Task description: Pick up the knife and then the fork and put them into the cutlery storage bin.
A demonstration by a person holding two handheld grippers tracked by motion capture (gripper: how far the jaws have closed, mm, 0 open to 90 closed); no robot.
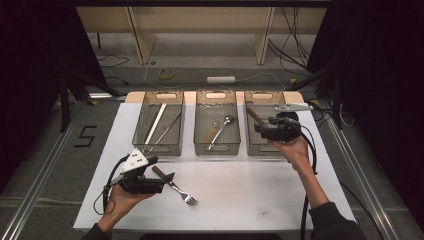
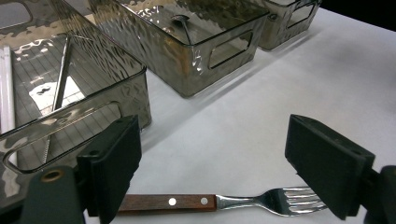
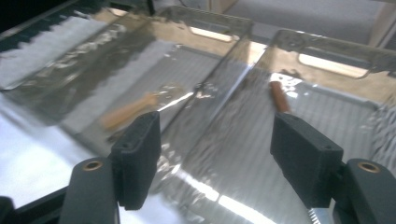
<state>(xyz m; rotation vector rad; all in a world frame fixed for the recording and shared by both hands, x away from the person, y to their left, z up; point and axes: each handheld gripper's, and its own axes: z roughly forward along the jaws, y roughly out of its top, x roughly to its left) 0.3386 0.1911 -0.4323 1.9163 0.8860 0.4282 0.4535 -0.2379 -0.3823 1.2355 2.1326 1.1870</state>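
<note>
1. Claw status, left: the left claw [image 1: 167, 177] is held low over the near left part of the counter [image 1: 240, 195], with its jaws spread wide and nothing pressed between the pads.
2. A fork [image 2: 219, 202] with a brown riveted wooden handle is seen lying flat on the white sheet, between the two open jaws in the left gripper view; the pads are apart from it.
3. From the high view, the fork [image 1: 176, 186] is located just right of the left claw, handle toward the far left, tines toward the near right.
4. Claw status, right: the right claw [image 1: 261, 126] is held over the right bin [image 1: 252, 146], jaws open and empty.
5. Three tinted clear bins are set in a row at the far side of the sheet.
6. In the left bin [image 1: 145, 117], long thin utensils are contained, lying lengthwise.
7. In the middle bin [image 1: 200, 135], a metal spoon [image 1: 220, 131] and a light wooden-handled piece [image 1: 211, 132] are held.
8. In the right bin, a brown-handled utensil [image 3: 280, 97] is seen beyond the right claw's jaws in the right gripper view; its working end is hidden.
9. The right gripper view is blurred, so finer detail of the bin contents cannot be told.
</note>
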